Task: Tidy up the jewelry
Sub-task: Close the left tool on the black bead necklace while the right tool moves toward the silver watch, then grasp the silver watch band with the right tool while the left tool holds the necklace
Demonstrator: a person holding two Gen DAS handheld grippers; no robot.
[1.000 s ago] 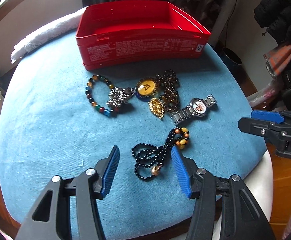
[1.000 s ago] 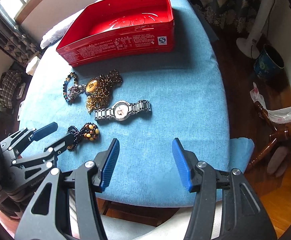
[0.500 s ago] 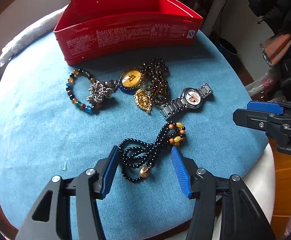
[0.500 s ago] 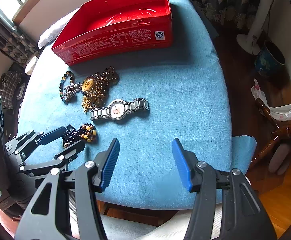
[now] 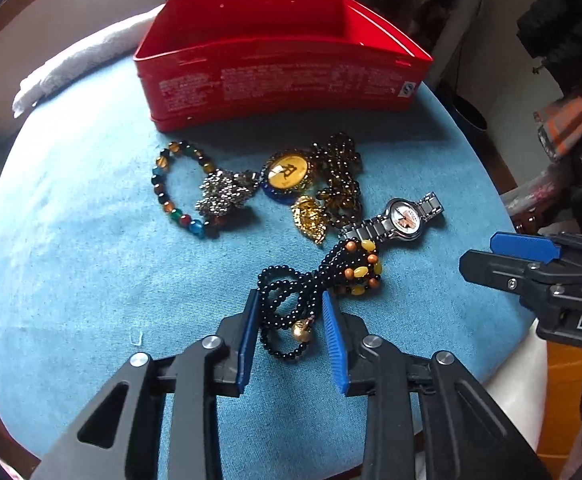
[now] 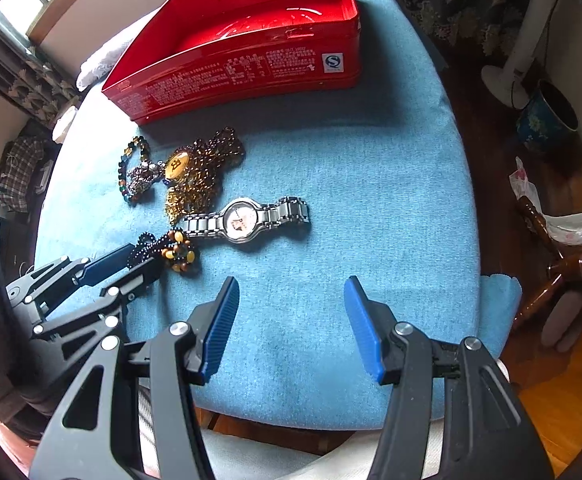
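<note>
Left gripper (image 5: 291,334) straddling black beads (image 5: 291,304) — jaws part-open, nothing clamped yet.
Strand running lower centre toward upper right, watch (image 5: 401,218) beyond; right gripper (image 6: 291,324) idling wide, empty.

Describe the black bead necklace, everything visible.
The black bead necklace is a string of small glossy black beads lying in loose, crossed loops on the blue cloth. One end carries a cluster of amber-yellow and brown beads, which lies close against the watch band; the other has a small gold bead. The left gripper is open, fingers on either side of the black loops; contact can't be confirmed.
</note>
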